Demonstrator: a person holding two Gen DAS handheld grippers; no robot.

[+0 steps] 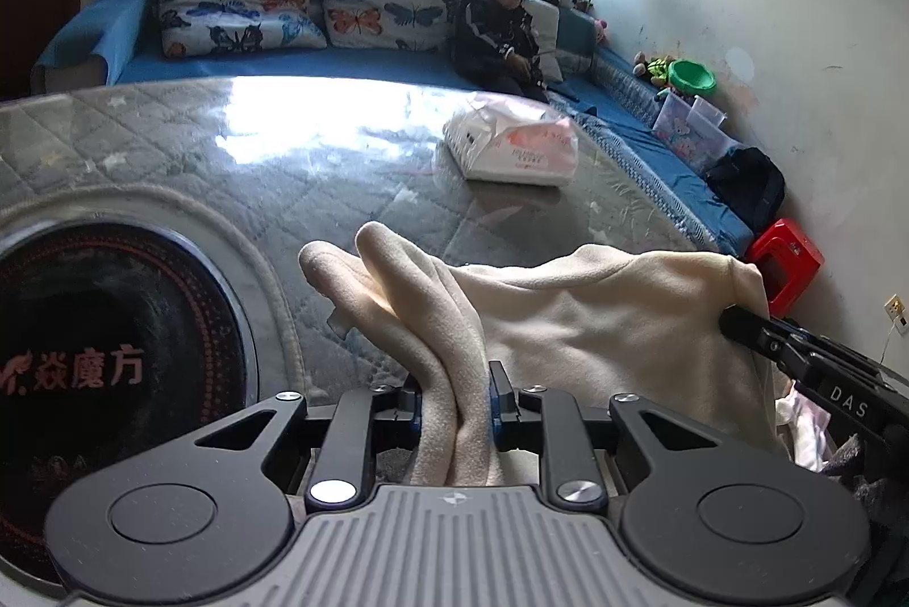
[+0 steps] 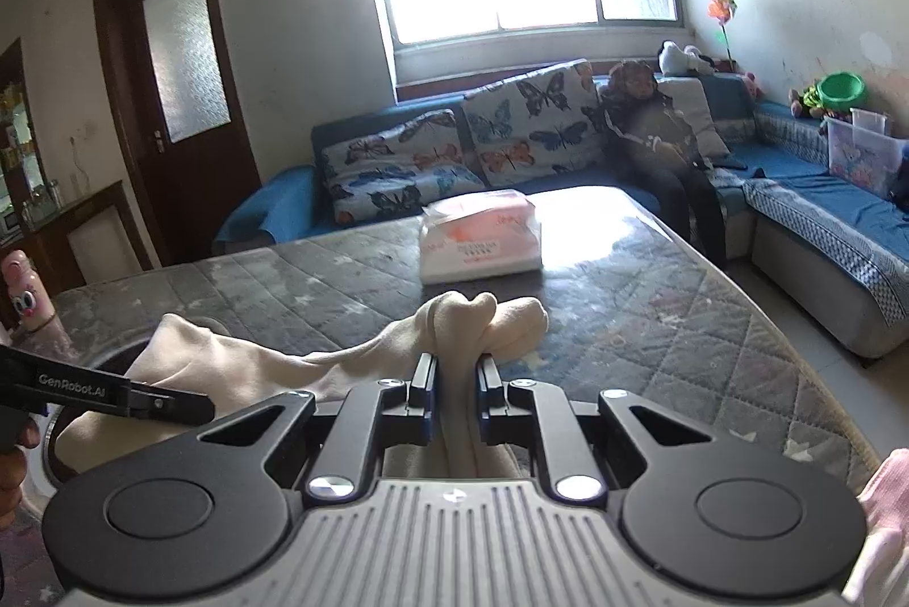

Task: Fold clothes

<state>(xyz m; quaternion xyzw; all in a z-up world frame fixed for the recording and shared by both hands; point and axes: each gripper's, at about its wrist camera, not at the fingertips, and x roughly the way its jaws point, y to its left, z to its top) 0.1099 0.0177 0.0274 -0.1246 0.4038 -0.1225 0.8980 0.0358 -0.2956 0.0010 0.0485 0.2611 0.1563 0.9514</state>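
Both tools clamp bunched ends of the cream top (image 1: 596, 317), held above the near counter (image 1: 318, 164): left tool (image 1: 454, 397), right tool (image 2: 457, 380). Risk: thick fleece slips out, or sags onto the inset cooktop (image 1: 113, 323).

Left gripper (image 1: 454, 400): matte black linkage arms, triangular cutouts, silver round screw heads, blue trim on inner finger faces, grey ribbed housing with small cross logo, two black round caps. Right gripper (image 2: 457, 382): same build. Side markings: white "DAS" on right unit, "GenRobot.AI" on left unit. Skin partly visible at left hand (image 2: 14, 459).
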